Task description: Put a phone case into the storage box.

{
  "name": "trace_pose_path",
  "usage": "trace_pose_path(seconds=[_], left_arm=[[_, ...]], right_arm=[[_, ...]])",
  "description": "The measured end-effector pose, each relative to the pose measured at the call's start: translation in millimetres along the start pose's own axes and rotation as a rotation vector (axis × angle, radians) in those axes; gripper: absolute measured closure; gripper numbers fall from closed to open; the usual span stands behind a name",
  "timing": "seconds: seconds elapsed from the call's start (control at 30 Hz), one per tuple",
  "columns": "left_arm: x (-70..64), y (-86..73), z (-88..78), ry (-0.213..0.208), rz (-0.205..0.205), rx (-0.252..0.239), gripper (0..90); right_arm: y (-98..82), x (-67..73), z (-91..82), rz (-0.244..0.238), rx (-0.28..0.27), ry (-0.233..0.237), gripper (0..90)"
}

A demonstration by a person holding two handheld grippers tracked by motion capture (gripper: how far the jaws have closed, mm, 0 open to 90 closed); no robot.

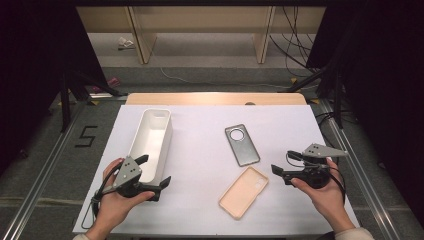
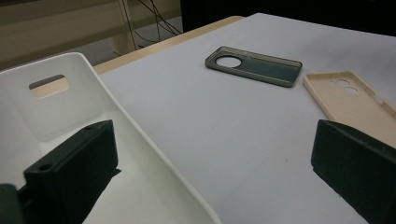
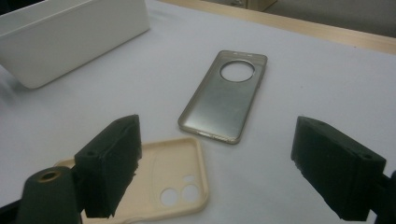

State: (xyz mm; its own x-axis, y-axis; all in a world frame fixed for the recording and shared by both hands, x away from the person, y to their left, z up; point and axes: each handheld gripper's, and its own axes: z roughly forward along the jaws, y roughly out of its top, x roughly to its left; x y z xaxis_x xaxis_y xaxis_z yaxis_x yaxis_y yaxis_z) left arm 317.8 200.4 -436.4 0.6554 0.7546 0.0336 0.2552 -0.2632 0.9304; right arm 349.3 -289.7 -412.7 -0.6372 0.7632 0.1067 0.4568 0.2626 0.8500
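A long white bin [image 1: 150, 142] stands on the left of the white table top [image 1: 200, 125]. A grey phone case [image 1: 242, 145] with a round hole lies right of centre. A beige phone case [image 1: 243, 192] lies hollow side up just in front of it. My left gripper [image 1: 156, 170] is open at the bin's near end. In the left gripper view [image 2: 210, 177] one jaw hangs over the bin [image 2: 56, 107] and the other over the table near the beige case [image 2: 350, 102]. My right gripper [image 1: 282, 162] is open, right of both cases, with nothing between its jaws [image 3: 215, 172].
The table's wooden far edge [image 1: 215, 98] shows beyond the white sheet. Behind it are shelf legs [image 1: 142, 47] and loose cables [image 1: 295, 50] on the floor. Dark stands [image 1: 65, 100] flank both sides, and a metal rail [image 1: 350, 150] runs along the right.
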Motion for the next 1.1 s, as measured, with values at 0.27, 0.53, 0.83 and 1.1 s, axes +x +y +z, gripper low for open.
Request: trace_pose_path(seconds=[0.27,0.53,0.83,1.1], left_arm=[[0.1,-0.3,0.6,0.000,0.001,0.004,0.4],[-0.7,-0.1,2.0,-0.001,0.003,0.007,1.0],[-1.2,-0.4,2.8,-0.004,0.003,0.008,1.3],[-1.6,-0.1,2.3,-0.005,0.006,0.005,1.7]], right_arm=[[1.2,-2.2,2.4,0.001,0.003,-0.008,19.3],[8.2,-8.3,15.0,-0.006,0.079,-0.044,65.8],[23.8,-24.3,57.3,0.044,0.259,-0.086,90.0],[27.5,-37.1,100.7,0.094,0.404,-0.116,90.0]])
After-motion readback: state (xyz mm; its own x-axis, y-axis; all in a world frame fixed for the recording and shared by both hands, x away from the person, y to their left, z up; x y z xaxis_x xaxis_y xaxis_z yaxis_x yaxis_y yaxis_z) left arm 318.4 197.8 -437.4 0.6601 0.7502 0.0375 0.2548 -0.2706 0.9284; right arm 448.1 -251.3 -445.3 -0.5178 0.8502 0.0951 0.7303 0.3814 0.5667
